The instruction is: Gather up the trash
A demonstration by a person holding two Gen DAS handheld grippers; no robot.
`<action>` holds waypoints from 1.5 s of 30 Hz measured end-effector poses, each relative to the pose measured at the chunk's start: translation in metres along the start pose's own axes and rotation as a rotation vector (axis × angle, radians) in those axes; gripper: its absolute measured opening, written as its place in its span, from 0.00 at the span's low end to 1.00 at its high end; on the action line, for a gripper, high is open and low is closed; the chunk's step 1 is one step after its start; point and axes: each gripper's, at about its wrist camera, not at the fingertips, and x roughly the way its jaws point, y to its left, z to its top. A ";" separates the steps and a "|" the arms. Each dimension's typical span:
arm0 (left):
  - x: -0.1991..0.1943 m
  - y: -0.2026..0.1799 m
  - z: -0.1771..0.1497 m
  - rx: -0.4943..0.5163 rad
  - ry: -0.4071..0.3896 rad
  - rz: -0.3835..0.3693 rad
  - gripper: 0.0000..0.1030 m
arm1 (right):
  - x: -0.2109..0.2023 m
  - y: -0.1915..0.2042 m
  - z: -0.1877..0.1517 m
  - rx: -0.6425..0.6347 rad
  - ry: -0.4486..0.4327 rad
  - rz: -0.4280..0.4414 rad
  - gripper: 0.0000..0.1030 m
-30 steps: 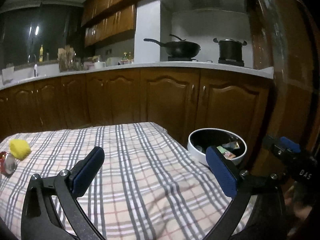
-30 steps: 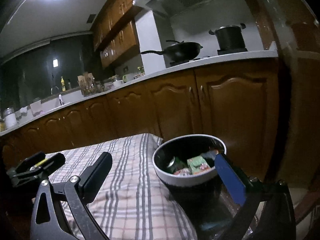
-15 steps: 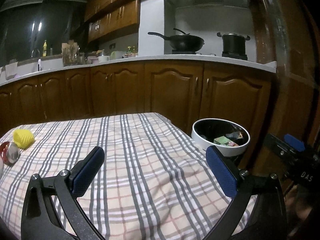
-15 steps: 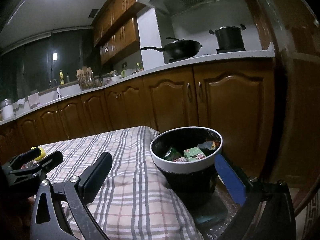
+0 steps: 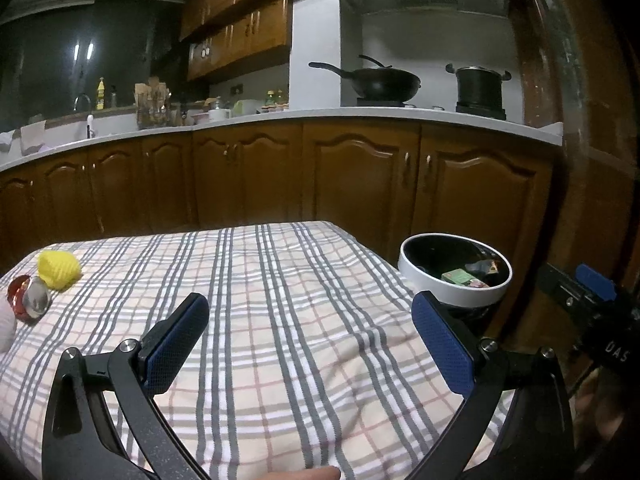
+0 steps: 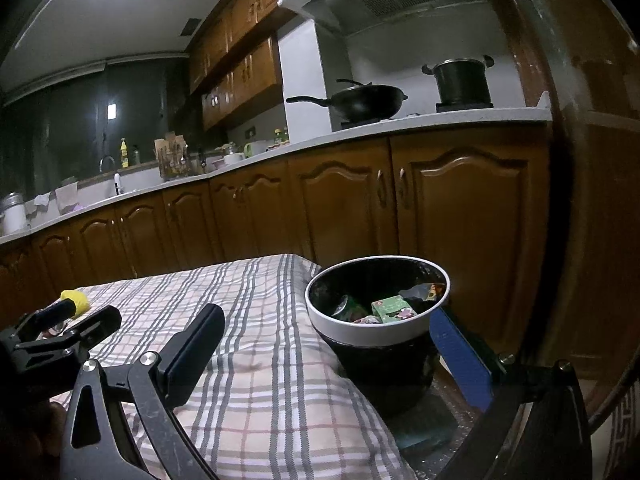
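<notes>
Only the left view shows the red can (image 5: 27,299).

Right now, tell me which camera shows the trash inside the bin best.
The right wrist view. It looks into the bin from close by, showing a green carton, a can and a wrapper. The left wrist view shows the same bin farther off, with only the carton and wrapper showing.
</notes>
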 end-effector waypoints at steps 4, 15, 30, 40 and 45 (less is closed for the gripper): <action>0.000 0.001 0.000 -0.006 0.000 0.001 1.00 | 0.001 0.003 0.000 -0.003 0.000 0.005 1.00; -0.001 0.002 0.000 -0.007 -0.002 0.007 1.00 | 0.004 0.007 -0.001 -0.010 0.006 0.014 1.00; -0.001 0.002 -0.001 -0.009 -0.003 0.021 1.00 | 0.005 0.010 -0.001 -0.010 0.002 0.028 1.00; -0.002 0.000 0.000 -0.010 -0.003 0.024 1.00 | 0.005 0.011 0.000 -0.014 0.005 0.041 1.00; -0.002 0.000 0.000 -0.011 -0.001 0.022 1.00 | 0.005 0.012 0.000 -0.016 0.006 0.040 1.00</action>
